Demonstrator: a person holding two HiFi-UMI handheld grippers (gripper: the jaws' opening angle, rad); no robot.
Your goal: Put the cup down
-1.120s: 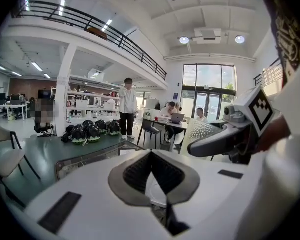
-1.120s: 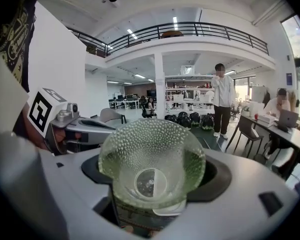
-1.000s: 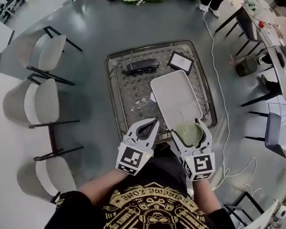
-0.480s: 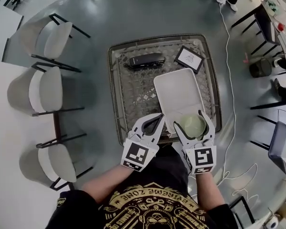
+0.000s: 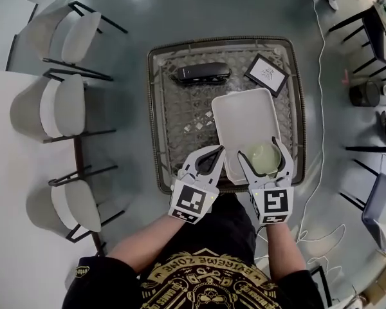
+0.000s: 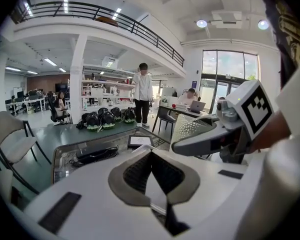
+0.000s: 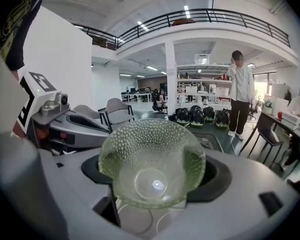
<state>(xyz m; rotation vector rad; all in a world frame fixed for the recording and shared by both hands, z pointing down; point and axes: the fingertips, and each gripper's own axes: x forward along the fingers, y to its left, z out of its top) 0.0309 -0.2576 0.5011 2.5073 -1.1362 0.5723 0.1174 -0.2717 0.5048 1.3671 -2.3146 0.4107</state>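
Observation:
A pale green dimpled glass cup (image 5: 262,158) (image 7: 152,161) is held with my right gripper (image 5: 260,152) shut on it, a jaw on either side. In the head view the cup hangs over the near right corner of a white tray (image 5: 244,118); whether it touches the tray I cannot tell. The tray lies on a mesh-topped table (image 5: 156,127). My left gripper (image 5: 219,150) is shut with nothing in it, close beside the tray's near left edge. The left gripper view shows the cup (image 6: 190,126) in the right gripper (image 6: 215,136).
A black device (image 5: 199,73) (image 6: 95,154) and a framed card (image 5: 267,73) (image 6: 140,140) lie on the table's far side. Three chairs (image 5: 58,108) stand to the left. A white cable (image 5: 318,140) runs along the floor on the right. A person (image 7: 238,91) stands beyond the table.
Both grippers have edged forward over the table's near edge, and the cup now sits a little further over the tray's near right corner. The jaws have not changed.

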